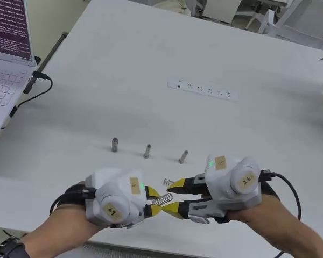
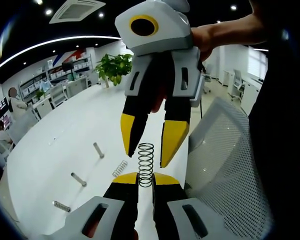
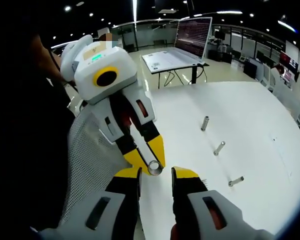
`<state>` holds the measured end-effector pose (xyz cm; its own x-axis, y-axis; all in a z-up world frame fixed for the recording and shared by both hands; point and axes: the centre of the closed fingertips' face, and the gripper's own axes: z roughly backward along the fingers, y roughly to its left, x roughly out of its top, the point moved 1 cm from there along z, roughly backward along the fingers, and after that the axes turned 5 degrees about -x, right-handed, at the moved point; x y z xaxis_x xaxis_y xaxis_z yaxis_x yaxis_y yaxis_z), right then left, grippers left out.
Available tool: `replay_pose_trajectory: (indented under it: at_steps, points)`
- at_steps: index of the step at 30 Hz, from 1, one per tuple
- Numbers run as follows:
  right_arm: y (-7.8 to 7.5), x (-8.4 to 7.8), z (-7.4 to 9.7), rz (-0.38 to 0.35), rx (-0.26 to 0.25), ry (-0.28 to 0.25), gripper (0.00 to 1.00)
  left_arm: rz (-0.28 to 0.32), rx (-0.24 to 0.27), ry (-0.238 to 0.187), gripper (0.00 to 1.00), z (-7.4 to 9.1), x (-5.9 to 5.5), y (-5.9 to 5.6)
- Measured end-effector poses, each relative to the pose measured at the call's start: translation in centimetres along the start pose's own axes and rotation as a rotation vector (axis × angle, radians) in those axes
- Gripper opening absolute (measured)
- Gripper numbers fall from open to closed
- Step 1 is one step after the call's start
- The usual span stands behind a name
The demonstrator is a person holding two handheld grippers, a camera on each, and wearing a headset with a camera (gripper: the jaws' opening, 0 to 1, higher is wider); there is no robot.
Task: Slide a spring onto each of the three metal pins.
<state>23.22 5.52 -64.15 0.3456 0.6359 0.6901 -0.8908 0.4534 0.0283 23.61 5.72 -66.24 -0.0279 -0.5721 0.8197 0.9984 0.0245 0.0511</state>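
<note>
Left claw (image 2: pixel 145 179) pinched shut on a spring (image 2: pixel 146 164), right claw (image 3: pixel 156 174) gaping either side of its free end, three pins (image 1: pixel 147 151) standing on the worktop (image 1: pixel 124 80), second spring (image 1: pixel 168 181) near them

Yellow-tipped left tongs (image 2: pixel 145 181), silver spring (image 2: pixel 146 161)

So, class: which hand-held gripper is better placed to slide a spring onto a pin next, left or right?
Left, probably. The left hand-held gripper is shut on a spring, its free end pointing forward. The right hand-held gripper is open and grips nothing; the pins sit just beyond both.
</note>
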Motion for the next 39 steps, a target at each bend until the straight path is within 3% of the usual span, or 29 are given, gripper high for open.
replay_pose_trajectory:
  at_steps: [10,17,26,30,39]
  points:
    - [0.0,-0.2,-0.1,0.117,0.014,0.063,0.23,-0.020,-0.018,0.000,0.02,-0.2,0.3,-0.5]
    - [0.8,-0.8,-0.4,0.183,0.054,0.100,0.20,-0.023,-0.024,0.000,0.02,-0.2,0.3,-0.7]
    - [1.0,-1.1,-0.6,0.225,0.086,0.119,0.15,-0.023,-0.035,0.005,0.02,-0.3,0.0,-1.1]
    - [1.5,-0.8,-0.7,0.220,0.116,0.096,0.09,-0.028,-0.038,0.008,0.02,-0.4,0.0,-1.3]
    - [1.5,-0.9,-0.9,0.231,0.110,0.105,0.08,0.005,-0.043,0.003,0.03,-0.4,-0.3,-1.3]
